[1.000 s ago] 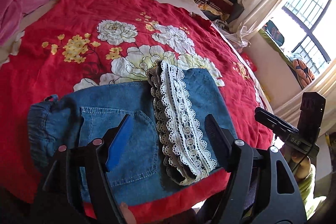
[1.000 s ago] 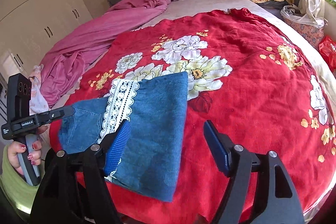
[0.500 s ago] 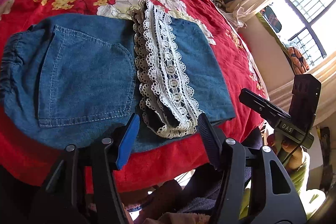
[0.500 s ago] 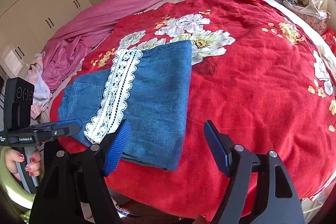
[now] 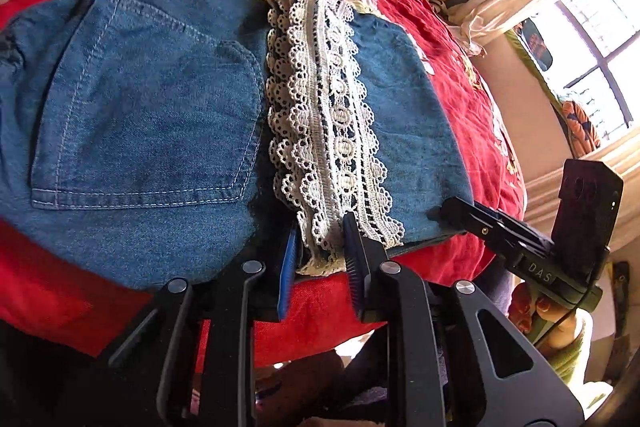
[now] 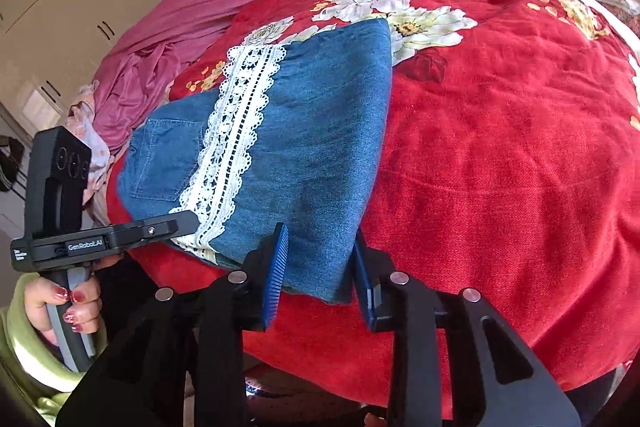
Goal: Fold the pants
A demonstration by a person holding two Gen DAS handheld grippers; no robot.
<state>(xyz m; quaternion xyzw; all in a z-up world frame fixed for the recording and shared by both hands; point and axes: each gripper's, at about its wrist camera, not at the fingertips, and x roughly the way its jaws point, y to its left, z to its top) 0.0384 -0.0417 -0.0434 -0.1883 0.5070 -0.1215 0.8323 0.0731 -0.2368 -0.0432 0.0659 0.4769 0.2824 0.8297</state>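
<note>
Denim pants lie on the red flowered blanket, near its front edge, already folded at least once: the leg end with the white lace trim is laid back over the seat, just beside the back pocket, so the bundle is short and thick. Judged roughly half done; at least one more fold looks needed to make it compact. Left gripper sits at the front edge of the pants, its jaws have just been closing and now pinch the near end of the lace trim. Right gripper is at the front corner of the plain denim fold, beside the lace; its jaws have just been closing and now clamp the thick denim edge. Both corners gripped; next fold not yet begun.
</note>
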